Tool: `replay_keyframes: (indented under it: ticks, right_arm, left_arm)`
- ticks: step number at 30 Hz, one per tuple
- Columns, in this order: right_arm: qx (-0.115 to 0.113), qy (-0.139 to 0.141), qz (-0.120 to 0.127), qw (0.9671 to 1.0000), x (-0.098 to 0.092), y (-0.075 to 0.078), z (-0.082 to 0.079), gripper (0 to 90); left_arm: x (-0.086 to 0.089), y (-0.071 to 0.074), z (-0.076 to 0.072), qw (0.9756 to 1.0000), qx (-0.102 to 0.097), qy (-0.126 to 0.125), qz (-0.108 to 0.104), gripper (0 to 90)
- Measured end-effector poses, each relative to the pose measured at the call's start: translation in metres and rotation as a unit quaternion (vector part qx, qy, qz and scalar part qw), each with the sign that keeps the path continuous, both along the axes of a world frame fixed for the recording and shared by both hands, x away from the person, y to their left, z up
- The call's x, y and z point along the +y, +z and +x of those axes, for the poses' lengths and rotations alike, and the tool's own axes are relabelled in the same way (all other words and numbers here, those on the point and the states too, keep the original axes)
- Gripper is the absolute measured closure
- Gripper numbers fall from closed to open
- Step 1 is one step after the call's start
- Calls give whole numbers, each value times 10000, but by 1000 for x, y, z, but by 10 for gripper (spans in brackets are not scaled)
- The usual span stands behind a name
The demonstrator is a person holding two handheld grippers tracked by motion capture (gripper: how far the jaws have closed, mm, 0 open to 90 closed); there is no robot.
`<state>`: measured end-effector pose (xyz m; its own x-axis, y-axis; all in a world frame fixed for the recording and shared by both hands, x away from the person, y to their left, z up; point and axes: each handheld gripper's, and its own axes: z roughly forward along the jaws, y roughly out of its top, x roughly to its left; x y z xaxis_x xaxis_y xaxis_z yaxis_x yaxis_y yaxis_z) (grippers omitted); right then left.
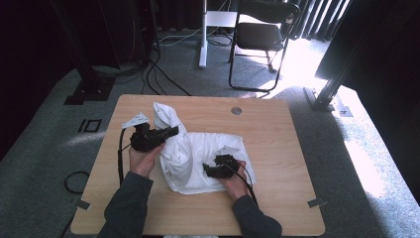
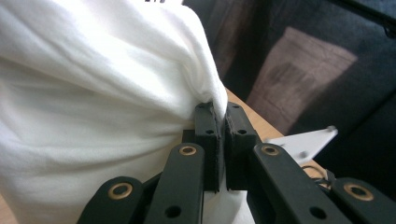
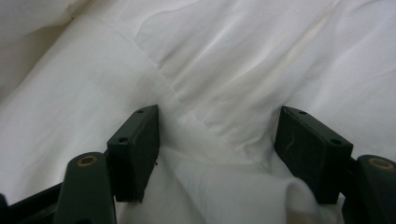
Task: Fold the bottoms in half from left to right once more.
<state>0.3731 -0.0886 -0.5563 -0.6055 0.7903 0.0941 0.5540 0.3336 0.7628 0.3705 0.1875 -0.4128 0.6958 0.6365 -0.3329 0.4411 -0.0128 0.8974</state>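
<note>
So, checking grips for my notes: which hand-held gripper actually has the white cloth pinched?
The left hand-held gripper: jaws shut on the white cloth. The right hand-held gripper is open.

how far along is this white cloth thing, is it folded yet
Not folded yet. Done so far: the left hand-held gripper has shut on a bunched part of the white cloth and holds it lifted above the table. In hand: the right hand-held gripper sits open over the cloth with a fold between its jaws. Left: closing that grip, then spreading and folding, as the cloth is crumpled.
</note>
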Motion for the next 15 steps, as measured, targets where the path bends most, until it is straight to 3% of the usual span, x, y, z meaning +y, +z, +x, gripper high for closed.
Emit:
replay_keyframes:
  ticks: [5,8,9,11,12,15]
  right_arm:
    - [22,71,129,9999,18,-3,0,352]
    - [51,248,162,9995,29,-2,0,360]
    - [56,347,159,9993,35,-2,0,360]
    - [132,601,163,9980,46,0,1,353]
    - [142,653,170,9976,45,1,1,350]
    - [29,692,577,9959,25,7,-5,345]
  left_arm:
    - [-22,5,1,9998,-7,-214,2,872]
    - [-34,3,1,9993,-49,-345,161,872]
    - [-44,-1,1,9986,-27,-423,306,872]
    - [-51,-7,3,9981,28,-464,395,872]
    - [-53,-12,5,9980,65,-492,390,872]
    - [-58,-24,7,9971,72,-569,499,871]
